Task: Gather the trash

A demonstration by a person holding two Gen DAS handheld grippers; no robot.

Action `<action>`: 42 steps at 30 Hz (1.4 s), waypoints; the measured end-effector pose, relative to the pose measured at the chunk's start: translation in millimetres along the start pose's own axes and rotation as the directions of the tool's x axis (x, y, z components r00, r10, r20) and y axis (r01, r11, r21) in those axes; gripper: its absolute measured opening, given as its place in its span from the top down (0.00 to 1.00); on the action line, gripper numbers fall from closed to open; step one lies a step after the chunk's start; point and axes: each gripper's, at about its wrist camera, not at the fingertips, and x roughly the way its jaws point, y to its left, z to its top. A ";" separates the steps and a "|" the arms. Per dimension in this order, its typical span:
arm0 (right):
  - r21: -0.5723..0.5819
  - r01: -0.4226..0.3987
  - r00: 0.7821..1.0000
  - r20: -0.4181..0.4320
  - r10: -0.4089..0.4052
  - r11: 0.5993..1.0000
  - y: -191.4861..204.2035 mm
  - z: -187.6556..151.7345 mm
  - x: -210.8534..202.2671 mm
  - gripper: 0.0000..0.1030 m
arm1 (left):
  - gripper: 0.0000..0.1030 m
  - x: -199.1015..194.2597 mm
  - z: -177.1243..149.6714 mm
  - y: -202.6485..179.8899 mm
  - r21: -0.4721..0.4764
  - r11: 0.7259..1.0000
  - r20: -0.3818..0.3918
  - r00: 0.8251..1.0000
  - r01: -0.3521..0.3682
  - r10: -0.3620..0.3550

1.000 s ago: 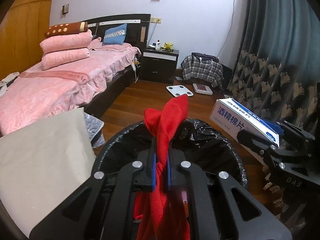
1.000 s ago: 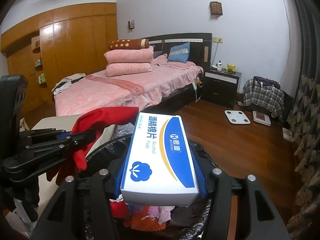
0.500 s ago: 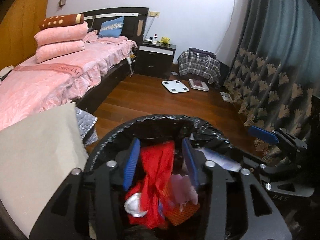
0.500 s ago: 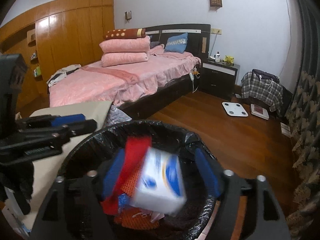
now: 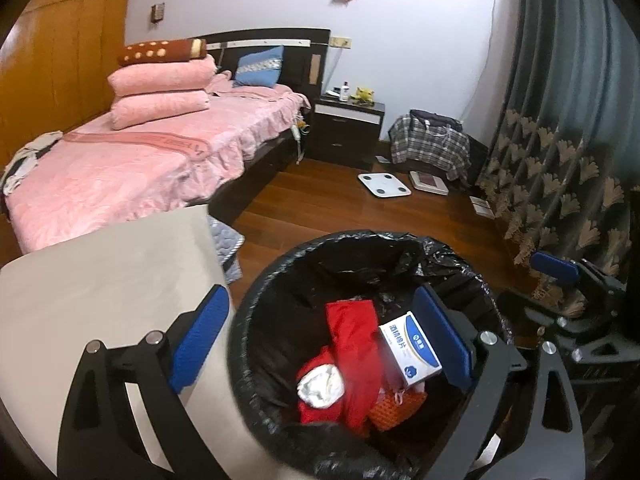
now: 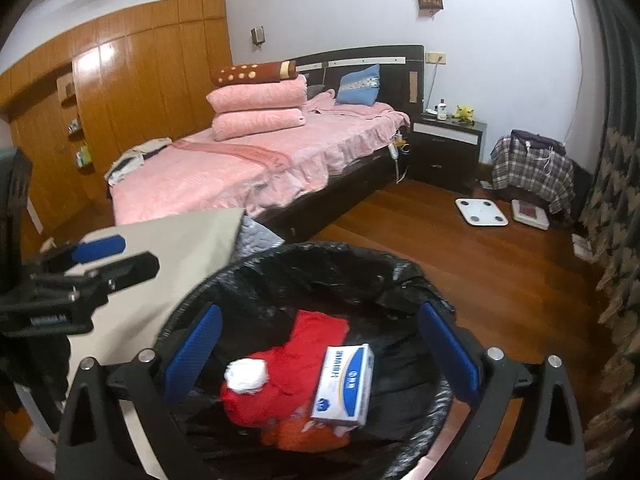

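Red cloth point(image 5: 352, 344) and the box point(image 6: 346, 386) lay inside the bin point(image 5: 280, 264); both grippers, left point(image 5: 320, 336) and right point(image 6: 320, 356), hovered wide and empty. Collecting looked nearly done.

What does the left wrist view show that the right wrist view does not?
Only the left wrist view shows the right gripper, open, beside the curtain. Only the right wrist view shows the left gripper, open, and the wooden wardrobe wall. Both show the black-lined trash bin holding the red cloth and the blue-and-white box, plus the pink bed.
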 end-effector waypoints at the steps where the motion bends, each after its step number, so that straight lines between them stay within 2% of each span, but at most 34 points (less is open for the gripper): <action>1: 0.002 -0.007 1.000 0.003 0.007 1.000 0.9 0.0 -1.9 0.06 | 0.11 -4.8 -1.2 1.5 -0.003 1.000 0.004 1.000 -0.009 0.009; 12: -0.023 -0.075 0.997 0.026 0.076 0.997 35.1 15.6 -34.7 0.06 | 0.11 -61.6 -8.3 21.0 -0.065 0.993 0.042 0.994 -0.095 0.097; 23: -0.073 -0.101 0.993 0.052 0.105 0.992 66.4 27.3 -57.1 0.06 | 0.11 -102.9 -10.4 23.0 -0.069 0.985 0.083 0.983 -0.156 0.161; 42: -0.108 -0.113 0.990 0.073 0.121 0.988 85.6 34.3 -68.5 0.06 | 0.11 -134.3 -5.8 23.2 -0.087 0.981 0.133 0.974 -0.176 0.186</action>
